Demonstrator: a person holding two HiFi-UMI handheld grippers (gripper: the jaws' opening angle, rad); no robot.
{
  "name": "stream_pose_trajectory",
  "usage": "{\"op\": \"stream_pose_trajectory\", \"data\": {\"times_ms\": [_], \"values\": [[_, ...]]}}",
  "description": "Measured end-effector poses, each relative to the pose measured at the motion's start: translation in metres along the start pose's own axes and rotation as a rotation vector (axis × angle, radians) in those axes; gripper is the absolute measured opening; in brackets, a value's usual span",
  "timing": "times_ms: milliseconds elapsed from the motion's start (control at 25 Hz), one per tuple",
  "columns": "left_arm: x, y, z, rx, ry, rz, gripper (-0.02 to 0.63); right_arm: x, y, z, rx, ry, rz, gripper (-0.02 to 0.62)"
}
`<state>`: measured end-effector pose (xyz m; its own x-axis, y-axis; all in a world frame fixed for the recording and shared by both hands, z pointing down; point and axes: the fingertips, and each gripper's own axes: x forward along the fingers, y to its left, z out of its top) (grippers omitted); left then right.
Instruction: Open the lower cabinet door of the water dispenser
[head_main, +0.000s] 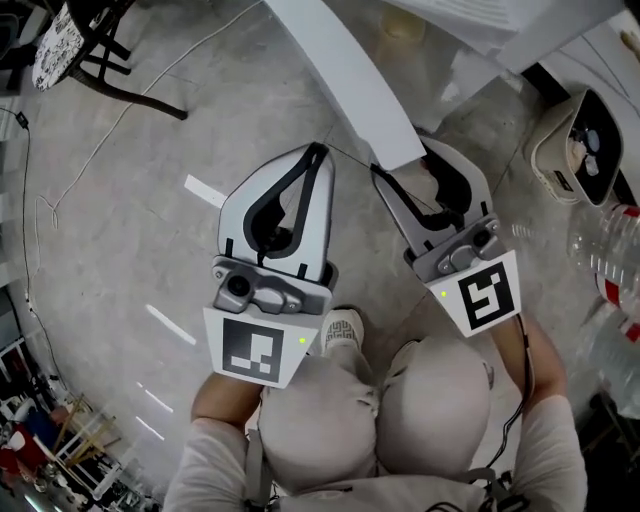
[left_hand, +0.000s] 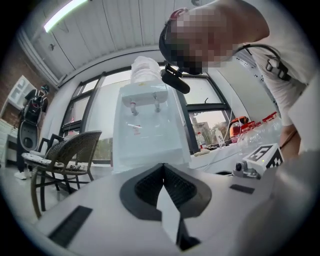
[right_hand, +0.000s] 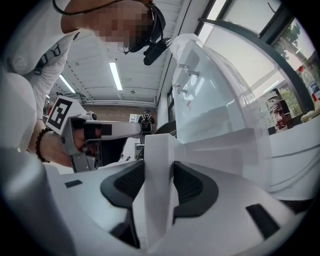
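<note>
The white water dispenser (left_hand: 147, 135) stands straight ahead in the left gripper view, a bottle on top; its body also fills the right of the right gripper view (right_hand: 215, 105). Its lower cabinet door (head_main: 340, 70) is swung out as a long white panel towards me. My right gripper (head_main: 405, 175) has the door's free edge (right_hand: 155, 200) between its dark pads, and both pads press on it (right_hand: 157, 167). My left gripper (head_main: 318, 152) hangs left of the door, its jaw tips together with nothing in them (left_hand: 162, 167).
A dark-framed chair (head_main: 90, 50) stands at the far left and a wicker chair (left_hand: 65, 155) left of the dispenser. Clear plastic bottles (head_main: 600, 250) and a beige container (head_main: 575, 150) crowd the right side. A thin cable (head_main: 60, 190) lies on the floor. My knees are below the grippers.
</note>
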<state>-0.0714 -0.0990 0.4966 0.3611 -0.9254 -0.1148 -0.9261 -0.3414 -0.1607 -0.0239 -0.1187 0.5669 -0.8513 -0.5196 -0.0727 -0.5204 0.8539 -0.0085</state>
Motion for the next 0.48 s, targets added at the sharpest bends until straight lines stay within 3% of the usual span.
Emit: {"op": "stream_pose_trajectory", "data": {"times_ms": [480], "values": [[-0.065, 0.047, -0.009, -0.012, 0.052, 0.117, 0.005, 0.05, 0.077, -0.004, -0.005, 0.005, 0.18, 0.192]]}}
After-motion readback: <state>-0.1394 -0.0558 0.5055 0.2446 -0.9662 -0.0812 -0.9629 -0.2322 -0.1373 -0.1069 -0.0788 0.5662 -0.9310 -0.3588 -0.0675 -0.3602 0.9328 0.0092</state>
